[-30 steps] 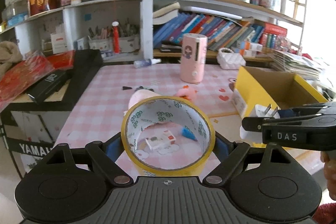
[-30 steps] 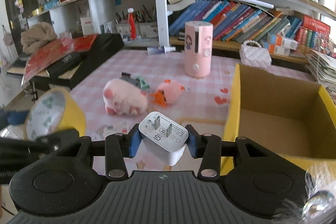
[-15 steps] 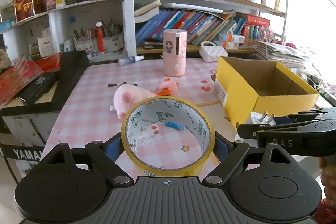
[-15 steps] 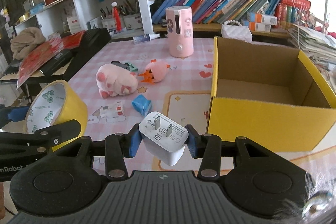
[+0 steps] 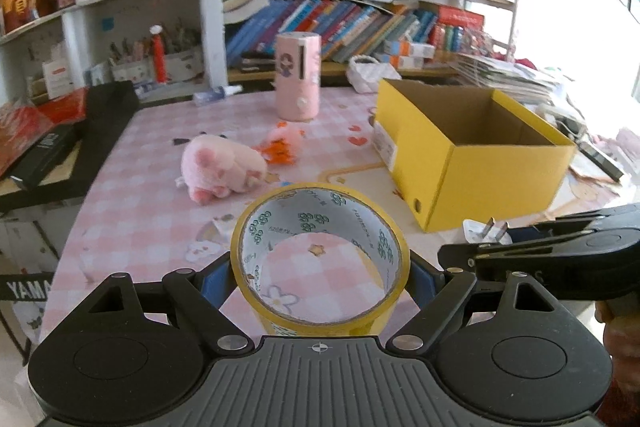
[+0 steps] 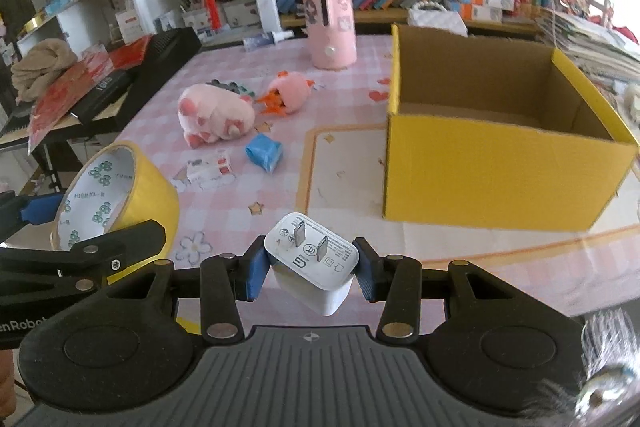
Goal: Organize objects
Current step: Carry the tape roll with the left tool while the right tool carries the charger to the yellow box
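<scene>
My left gripper (image 5: 320, 277) is shut on a yellow roll of tape (image 5: 320, 223), held above the near edge of the pink checked table; the roll also shows in the right wrist view (image 6: 116, 195). My right gripper (image 6: 310, 267) is shut on a white plug charger (image 6: 312, 267), prongs up; the charger also shows in the left wrist view (image 5: 486, 231). An open, empty yellow cardboard box (image 6: 500, 155) stands on the table to the right, ahead of both grippers. A pink plush pig (image 6: 214, 115), a small pink and orange plush (image 6: 292, 93), a blue piece (image 6: 264, 151) and a small white and red item (image 6: 210, 167) lie on the table.
A pink cylinder (image 6: 330, 23) stands at the back of the table. Bookshelves (image 5: 360, 15) line the wall behind. A black case (image 6: 160, 63) and red papers lie on a side stand at the left. A stack of papers (image 5: 508, 75) lies behind the box.
Both grippers have pulled back and up from the table with their loads still held. The table objects and the box now look farther off and lower in view.
</scene>
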Available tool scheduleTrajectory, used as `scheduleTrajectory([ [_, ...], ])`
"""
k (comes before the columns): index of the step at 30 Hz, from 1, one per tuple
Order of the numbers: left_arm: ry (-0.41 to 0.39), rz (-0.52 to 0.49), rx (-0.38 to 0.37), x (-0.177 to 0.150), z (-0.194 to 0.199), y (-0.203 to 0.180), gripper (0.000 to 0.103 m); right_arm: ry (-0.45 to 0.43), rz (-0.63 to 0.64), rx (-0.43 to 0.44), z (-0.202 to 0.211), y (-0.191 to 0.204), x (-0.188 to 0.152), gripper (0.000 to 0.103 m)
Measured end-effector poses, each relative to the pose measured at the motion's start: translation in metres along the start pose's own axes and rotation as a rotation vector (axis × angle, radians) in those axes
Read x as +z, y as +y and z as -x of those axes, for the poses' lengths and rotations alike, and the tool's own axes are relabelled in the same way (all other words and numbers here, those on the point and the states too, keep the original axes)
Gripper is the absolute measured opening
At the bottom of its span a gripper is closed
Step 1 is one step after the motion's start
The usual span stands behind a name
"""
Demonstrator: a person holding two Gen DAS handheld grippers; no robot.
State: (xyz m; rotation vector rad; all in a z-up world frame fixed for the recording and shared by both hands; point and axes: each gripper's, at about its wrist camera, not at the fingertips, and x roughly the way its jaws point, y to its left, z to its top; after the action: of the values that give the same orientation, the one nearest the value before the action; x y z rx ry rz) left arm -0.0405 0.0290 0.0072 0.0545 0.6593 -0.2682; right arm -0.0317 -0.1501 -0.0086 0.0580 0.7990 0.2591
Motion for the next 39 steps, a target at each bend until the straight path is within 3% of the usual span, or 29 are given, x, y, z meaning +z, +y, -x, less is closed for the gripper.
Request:
scheduleTrajectory([
  [21, 0.004, -0.105, -0.098, -0.002, -0.001, -0.034, 0.087, 0.0, -0.1, -0.066, 0.02, -0.026, -0.017, 0.042],
  [39, 0.031, -0.198, -0.237, 0.012, -0.025, -0.079, 0.087, -0.012, -0.243, -0.184, 0.044, -0.074, -0.035, 0.042],
])
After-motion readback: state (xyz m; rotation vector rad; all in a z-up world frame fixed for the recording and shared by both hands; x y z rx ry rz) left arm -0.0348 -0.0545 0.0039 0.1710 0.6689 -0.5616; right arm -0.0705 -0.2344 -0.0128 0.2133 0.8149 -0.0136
